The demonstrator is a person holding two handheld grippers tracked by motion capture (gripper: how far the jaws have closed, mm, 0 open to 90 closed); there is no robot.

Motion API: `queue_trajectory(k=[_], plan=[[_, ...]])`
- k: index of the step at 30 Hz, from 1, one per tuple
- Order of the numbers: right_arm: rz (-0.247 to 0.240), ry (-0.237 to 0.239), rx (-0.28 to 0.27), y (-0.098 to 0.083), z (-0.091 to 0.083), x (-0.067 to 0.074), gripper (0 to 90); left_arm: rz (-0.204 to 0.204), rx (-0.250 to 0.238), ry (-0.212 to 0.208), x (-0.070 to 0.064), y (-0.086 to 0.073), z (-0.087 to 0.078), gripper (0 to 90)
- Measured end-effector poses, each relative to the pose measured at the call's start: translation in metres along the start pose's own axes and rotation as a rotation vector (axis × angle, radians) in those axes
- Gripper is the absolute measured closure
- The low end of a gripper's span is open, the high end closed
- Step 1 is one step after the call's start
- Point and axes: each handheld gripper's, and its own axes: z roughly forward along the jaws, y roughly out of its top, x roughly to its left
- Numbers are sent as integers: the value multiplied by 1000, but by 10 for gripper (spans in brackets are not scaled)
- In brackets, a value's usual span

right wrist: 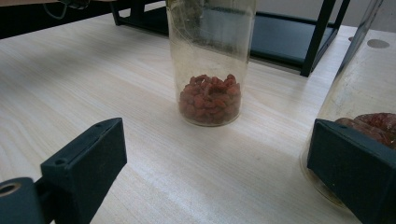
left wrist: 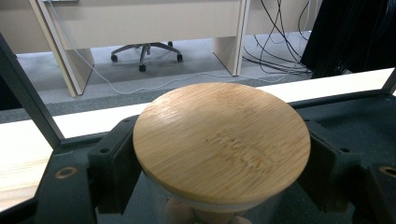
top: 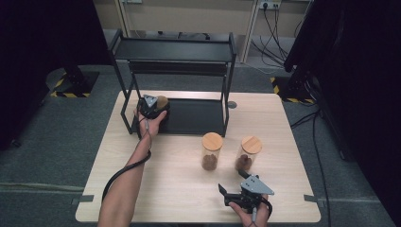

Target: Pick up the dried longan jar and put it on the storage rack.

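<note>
High view sits above my side, looking forward and down over the whole pale wooden counter [top: 179, 189] and the black metal two-tier rack [top: 177, 52]. Left gripper view rides the left tongs [left wrist: 219, 186], very close on a round bamboo jar lid [left wrist: 222, 142] inside that rack's lower tray, facing the floor beyond. Right gripper view rides the right tongs [right wrist: 219, 177], low over the counter, facing the rack. It shares with the high view the clear glass jar of red-brown bits [right wrist: 211, 60].
</note>
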Motion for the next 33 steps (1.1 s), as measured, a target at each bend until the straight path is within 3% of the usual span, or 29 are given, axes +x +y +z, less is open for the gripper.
queue_trajectory(k=[9, 17, 21, 26, 33], plan=[[0, 1, 1, 0, 0, 0, 50, 16, 6, 4, -1, 0, 1, 236], [0, 1, 1, 0, 0, 0, 49, 3, 3, -3, -1, 0, 0, 225], [-1, 2, 0, 0, 0, 0, 49, -16, 7, -6, 0, 3, -2, 176], [-2, 3, 4, 0, 0, 0, 49, -14, 28, -18, 0, 4, -4, 126], [-1, 4, 7, 0, 1, 0, 49, -21, 22, -17, -3, 10, -9, 77]])
